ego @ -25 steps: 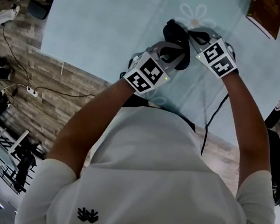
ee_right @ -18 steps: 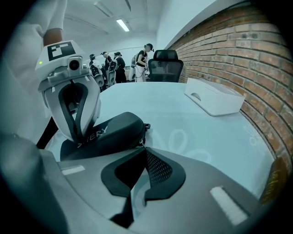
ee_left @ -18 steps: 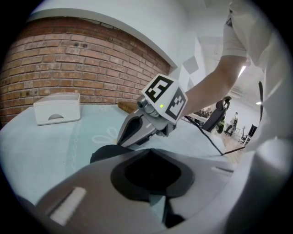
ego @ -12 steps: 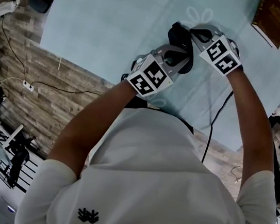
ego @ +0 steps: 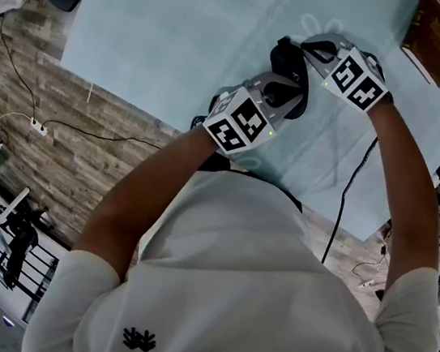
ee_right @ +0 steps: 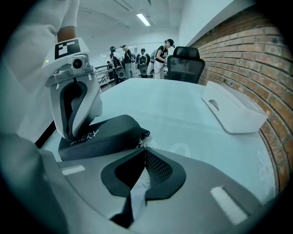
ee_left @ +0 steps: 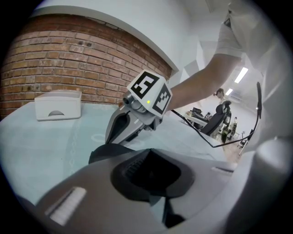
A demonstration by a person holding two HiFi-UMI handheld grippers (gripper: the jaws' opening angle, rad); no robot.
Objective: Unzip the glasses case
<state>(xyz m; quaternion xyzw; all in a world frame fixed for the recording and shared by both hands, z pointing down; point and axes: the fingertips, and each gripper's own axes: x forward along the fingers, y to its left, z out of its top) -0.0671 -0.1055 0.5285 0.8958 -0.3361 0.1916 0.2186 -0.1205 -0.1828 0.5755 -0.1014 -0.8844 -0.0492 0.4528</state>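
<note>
Holds case (ee_right: 98, 135) flat on table (ee_right: 183, 109), left gripper (ee_left: 147, 154) jaws clamped on one end. Pinches zip pull (ee_right: 143, 136) at other end with right gripper (ee_right: 144, 149), jaws pressed together.

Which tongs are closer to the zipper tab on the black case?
Right. The right tongs are pinched shut on the zipper tab at the end of the glasses case. The left tongs grip the case's body, farther along from the tab.
</note>
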